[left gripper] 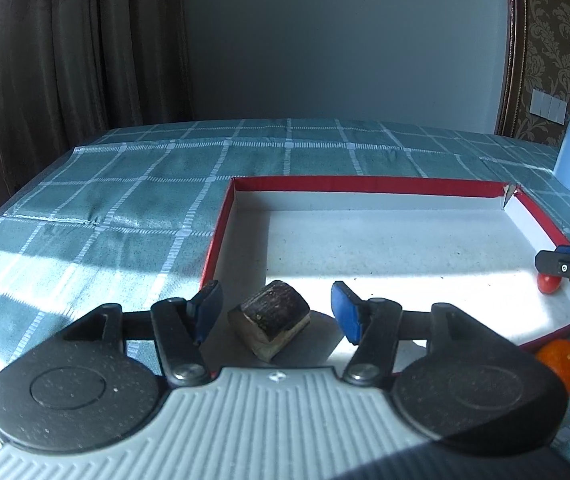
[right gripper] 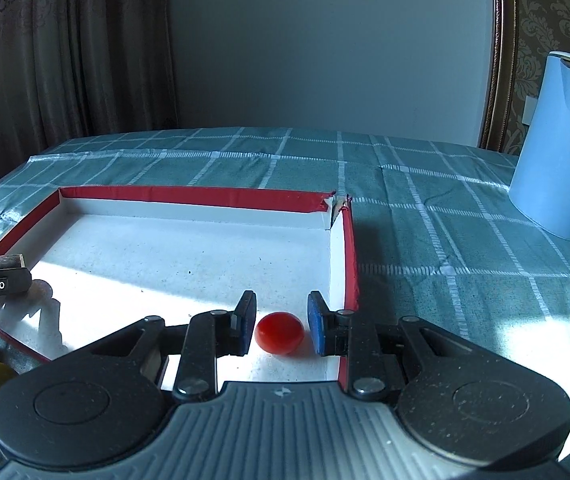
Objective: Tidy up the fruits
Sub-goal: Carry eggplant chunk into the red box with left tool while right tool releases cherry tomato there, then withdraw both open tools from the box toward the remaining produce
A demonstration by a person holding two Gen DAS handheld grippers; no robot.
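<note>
— What's the room like?

— A grey wall (right gripper: pixel 325 40), a heavy brown curtain (right gripper: pixel 65 60) on the left, and sun falling in patches on the tabletop (right gripper: pixel 405 184), which has a glossy teal checked cloth over it.

— And on it?

— A shallow cardboard tray (right gripper: pixel 189 193), white inside with a red rim and one torn far corner. A smooth blue jug (right gripper: pixel 557 160) stands well to its right.

— The fruit?

— A dark chunk (left gripper: pixel 273 322) with pale cut faces lies in the tray's near left corner. The left gripper (left gripper: pixel 275 296) has its jaws apart either side of it, clear of it.

— The other one?

— The right gripper (right gripper: pixel 281 316) has its jaws closed on a round, shiny cherry tomato (right gripper: pixel 279 333), low over the tray's near right corner.
</note>
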